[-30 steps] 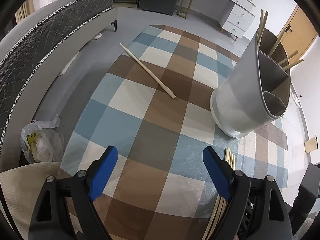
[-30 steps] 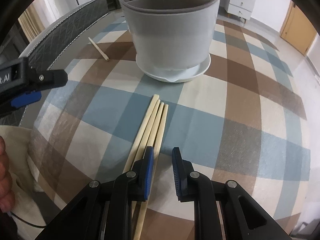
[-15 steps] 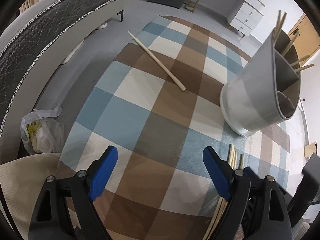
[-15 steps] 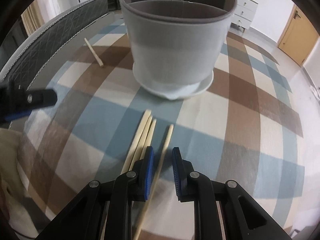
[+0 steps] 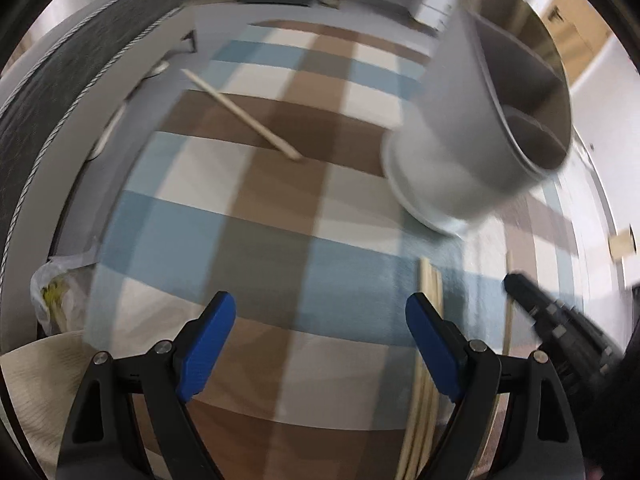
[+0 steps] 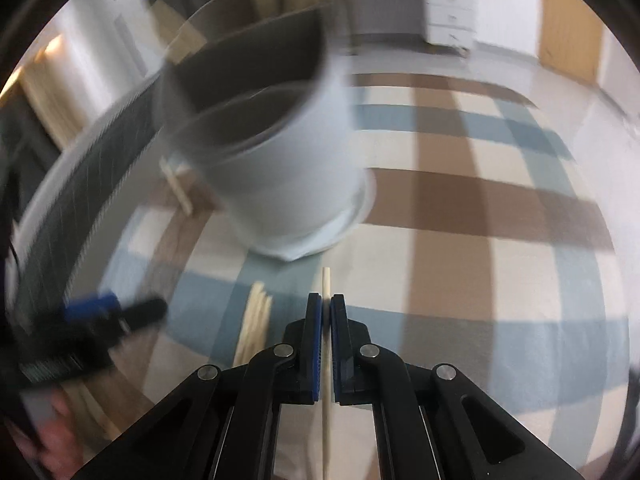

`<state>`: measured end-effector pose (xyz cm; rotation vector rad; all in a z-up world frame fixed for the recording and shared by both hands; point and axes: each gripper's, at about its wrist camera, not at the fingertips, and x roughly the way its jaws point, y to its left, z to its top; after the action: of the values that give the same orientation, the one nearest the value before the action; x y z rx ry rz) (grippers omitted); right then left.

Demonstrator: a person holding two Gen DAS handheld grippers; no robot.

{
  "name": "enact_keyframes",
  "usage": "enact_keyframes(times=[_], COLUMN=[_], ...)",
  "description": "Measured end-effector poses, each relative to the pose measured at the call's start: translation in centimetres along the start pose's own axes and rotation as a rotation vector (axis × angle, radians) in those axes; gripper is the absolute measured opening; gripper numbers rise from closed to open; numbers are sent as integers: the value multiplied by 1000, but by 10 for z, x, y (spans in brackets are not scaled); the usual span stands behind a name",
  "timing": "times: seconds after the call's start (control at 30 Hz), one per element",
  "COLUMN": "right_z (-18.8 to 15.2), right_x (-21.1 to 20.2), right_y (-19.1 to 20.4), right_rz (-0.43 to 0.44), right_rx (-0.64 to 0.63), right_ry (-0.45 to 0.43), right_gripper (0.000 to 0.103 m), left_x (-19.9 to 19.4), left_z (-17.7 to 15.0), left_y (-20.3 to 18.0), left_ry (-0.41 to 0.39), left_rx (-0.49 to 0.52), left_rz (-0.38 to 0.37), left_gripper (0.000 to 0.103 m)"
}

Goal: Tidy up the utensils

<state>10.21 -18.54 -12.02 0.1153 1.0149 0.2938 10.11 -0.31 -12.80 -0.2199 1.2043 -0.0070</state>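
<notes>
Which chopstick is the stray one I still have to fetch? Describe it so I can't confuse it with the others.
Start at the grey utensil holder standing on the checked rug. The loose chopstick lies alone on a brown square beyond it, toward the quilted grey bed edge. Unlike the bundle of chopsticks beside the holder's base, it lies singly and slantwise, and no gripper holds it.

1. Honestly nothing readable in either view: no words, labels, brand marks, numbers or signs anywhere.
2. Both shots are pretty motion-blurred, so any small print would be smeared out anyway.
</notes>
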Motion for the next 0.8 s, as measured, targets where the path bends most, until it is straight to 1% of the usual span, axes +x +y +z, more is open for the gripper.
enact_keyframes(times=[0.1,0.2,0.3,0.47,0.5,0.63,0.73,0.8], right_z=[4,7,13,19,19,20,20,21], right_x=[-13,-24,-32,-36,-36,-39,-42,-41], right_y=[-33,-58,-68,-67,-68,-68,-62,-58], right_rz=[53,108,155,159,159,158,149,147], right_rx=[131,245,313,300,301,312,291,278], right_ry=[-29,-61,-97,-119,-120,-133,-141,-139], right_gripper=[3,3,3,3,3,4,4,4], left_x=[9,14,19,30,28,28,27,27], left_z=[-4,-9,-12,-13,-12,-11,-11,-11], left_y=[-17,-32,-40,-35,-34,-34,-33,-40], left_ry=[38,45,49,105,91,88,88,80], left_rx=[52,113,156,135,130,141,143,154], left_rz=[-13,15,46,67,65,81,84,95], left_gripper=[84,84,84,84,84,84,84,84])
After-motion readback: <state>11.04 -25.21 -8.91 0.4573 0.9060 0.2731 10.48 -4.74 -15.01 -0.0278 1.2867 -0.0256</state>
